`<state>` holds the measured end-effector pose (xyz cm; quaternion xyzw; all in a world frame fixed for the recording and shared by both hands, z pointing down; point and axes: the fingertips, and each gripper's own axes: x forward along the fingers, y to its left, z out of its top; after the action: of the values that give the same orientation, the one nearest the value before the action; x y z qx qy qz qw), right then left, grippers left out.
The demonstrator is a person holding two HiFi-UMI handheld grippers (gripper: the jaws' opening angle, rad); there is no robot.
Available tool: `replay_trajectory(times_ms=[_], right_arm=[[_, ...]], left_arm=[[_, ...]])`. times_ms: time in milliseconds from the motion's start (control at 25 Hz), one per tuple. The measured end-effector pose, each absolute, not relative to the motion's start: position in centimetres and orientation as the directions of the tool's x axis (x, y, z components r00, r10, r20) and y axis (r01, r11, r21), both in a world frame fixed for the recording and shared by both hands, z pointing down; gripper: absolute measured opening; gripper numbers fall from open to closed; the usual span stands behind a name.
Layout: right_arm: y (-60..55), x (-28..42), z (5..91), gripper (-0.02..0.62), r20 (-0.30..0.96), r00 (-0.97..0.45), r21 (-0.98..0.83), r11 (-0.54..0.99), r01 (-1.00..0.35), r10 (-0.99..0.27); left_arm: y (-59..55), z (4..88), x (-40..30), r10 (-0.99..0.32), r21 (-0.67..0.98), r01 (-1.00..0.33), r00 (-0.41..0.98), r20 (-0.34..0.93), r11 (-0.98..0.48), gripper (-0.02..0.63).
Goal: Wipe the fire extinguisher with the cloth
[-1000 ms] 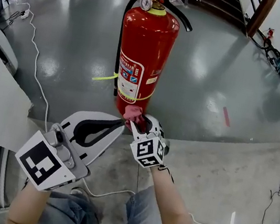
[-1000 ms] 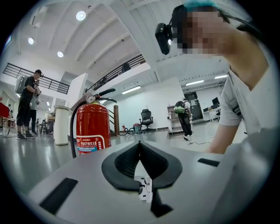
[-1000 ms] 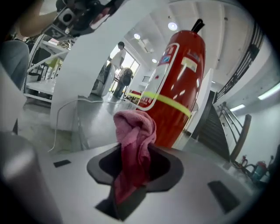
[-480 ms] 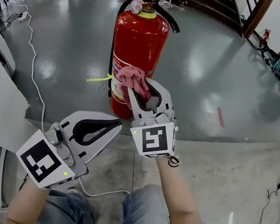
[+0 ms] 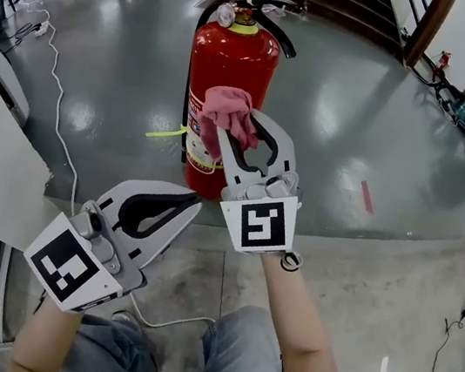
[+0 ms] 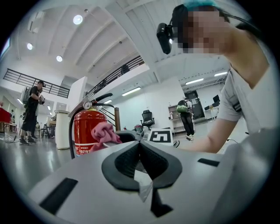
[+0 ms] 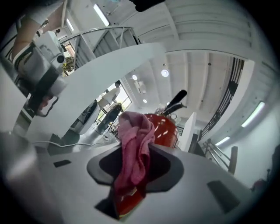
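Head view: the red fire extinguisher [image 5: 232,66] stands on the grey floor [image 5: 356,131], far centre. The right claw [image 5: 240,129] holds the pink cloth [image 5: 230,108] at its near face. The left claw [image 5: 179,207] hangs near-left (well apart).
Left gripper view: clenched, empty.
Right gripper view: clamped on the cloth.

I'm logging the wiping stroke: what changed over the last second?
The right claw, shut on the pink cloth, rose from the base of the fire extinguisher to its label height. The left claw stayed low, shut and empty; the extinguisher stayed upright.
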<state>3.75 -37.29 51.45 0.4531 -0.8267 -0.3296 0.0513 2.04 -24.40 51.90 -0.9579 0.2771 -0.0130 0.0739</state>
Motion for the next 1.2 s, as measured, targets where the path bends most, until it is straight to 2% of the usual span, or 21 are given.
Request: replay_trajectory(times_ms=[400, 680, 800, 960, 1200], right_arm=[[-37.8, 4.3, 66.7, 0.133, 0.053, -0.537, 0.514, 0.484, -0.708, -0.842], [-37.9, 4.3, 73.7, 0.133, 0.256, -0.505, 0.524, 0.557, -0.644, -0.825], [-38.0, 4.5, 75.2, 0.133, 0.301, -0.496, 0.495, 0.578, -0.649, -0.815], [-37.6, 4.4, 73.6, 0.13, 0.283, -0.515, 0.46, 0.586, -0.667, -0.809], [-36.7, 4.6, 65.3, 0.127, 0.039, -0.566, 0.335, 0.544, -0.769, -0.824]], left_arm=[[-24.1, 53.2, 1.3, -0.545, -0.127, -0.539, 0.838, 0.015, -0.833, 0.009], [-24.3, 53.5, 0.9, -0.553, -0.126, -0.549, 0.833, -0.003, -0.826, 0.009], [-24.4, 53.3, 0.7, -0.553, -0.135, -0.549, 0.833, -0.01, -0.825, 0.009], [-24.4, 53.8, 0.3, -0.56, -0.121, -0.555, 0.828, 0.015, -0.823, 0.009], [-26.0, 53.6, -0.2, -0.566, -0.121, -0.562, 0.824, -0.006, -0.818, 0.009]])
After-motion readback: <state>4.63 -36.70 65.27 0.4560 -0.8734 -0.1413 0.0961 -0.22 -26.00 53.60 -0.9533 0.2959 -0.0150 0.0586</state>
